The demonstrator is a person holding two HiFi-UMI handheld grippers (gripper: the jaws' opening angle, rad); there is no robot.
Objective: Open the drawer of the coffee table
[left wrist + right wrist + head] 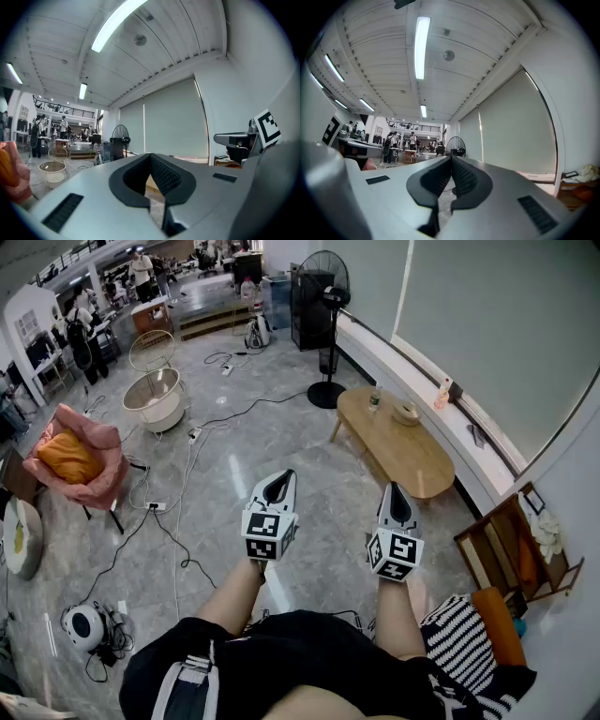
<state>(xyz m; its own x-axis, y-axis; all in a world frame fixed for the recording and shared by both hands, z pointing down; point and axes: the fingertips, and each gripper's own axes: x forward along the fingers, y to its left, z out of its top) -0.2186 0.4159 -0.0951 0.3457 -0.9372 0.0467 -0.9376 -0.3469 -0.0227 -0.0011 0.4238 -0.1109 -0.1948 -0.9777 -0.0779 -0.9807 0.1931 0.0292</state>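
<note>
The oval wooden coffee table [405, 457] stands on the grey marble floor [281, 427] alongside the low window ledge. From the head view its drawer cannot be made out. A small bottle [374, 401] and a bowl [406, 412] sit on the far end of the tabletop. Just beyond that end stands a black pedestal fan [322, 298].

Both grippers are held level in front of the person, short of the table and touching nothing. The right gripper [395, 491] is the closer one, just off the table's near end. Its jaws are clenched together with nothing between them. The left gripper [278, 478] is further from the table, out over open floor. Its jaws are likewise pressed tight on nothing.

Past the table's near end, a wooden shelf unit [511, 554] leans by the wall. Well apart from the table, across the floor, are a pink chair [98, 486] holding an orange cushion [67, 457] and a round white tub [156, 397].
</note>
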